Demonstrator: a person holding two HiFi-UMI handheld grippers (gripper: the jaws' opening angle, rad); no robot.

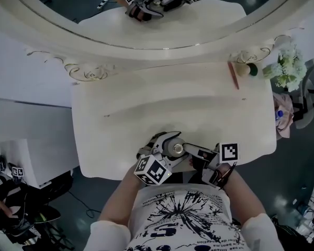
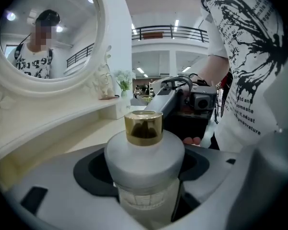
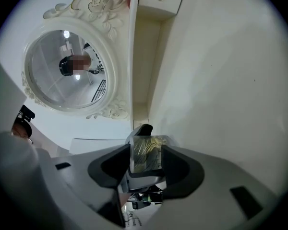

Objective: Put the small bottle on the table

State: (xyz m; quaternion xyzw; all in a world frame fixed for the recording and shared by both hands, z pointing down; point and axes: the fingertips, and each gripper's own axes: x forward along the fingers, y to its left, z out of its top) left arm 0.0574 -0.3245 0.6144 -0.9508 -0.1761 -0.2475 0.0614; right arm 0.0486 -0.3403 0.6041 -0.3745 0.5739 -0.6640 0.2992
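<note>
Frosted white, the bottle (image 2: pixel 144 169) is clamped by its body in the left gripper (image 1: pixel 166 146), at the near edge of the table (image 1: pixel 146 109). The right gripper (image 3: pixel 146 161) seems pinched on the gold cap (image 3: pixel 145 152), though that view is cramped. It is best lowered upright, base flat, well in from the edge, before either grip loosens.

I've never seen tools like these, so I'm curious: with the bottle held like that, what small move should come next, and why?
Probably ease the bottle forward and lower it onto the table. The left gripper clamps its body and the right gripper pinches the cap. They hold it at the table's near edge, with bare tabletop just ahead.
</note>
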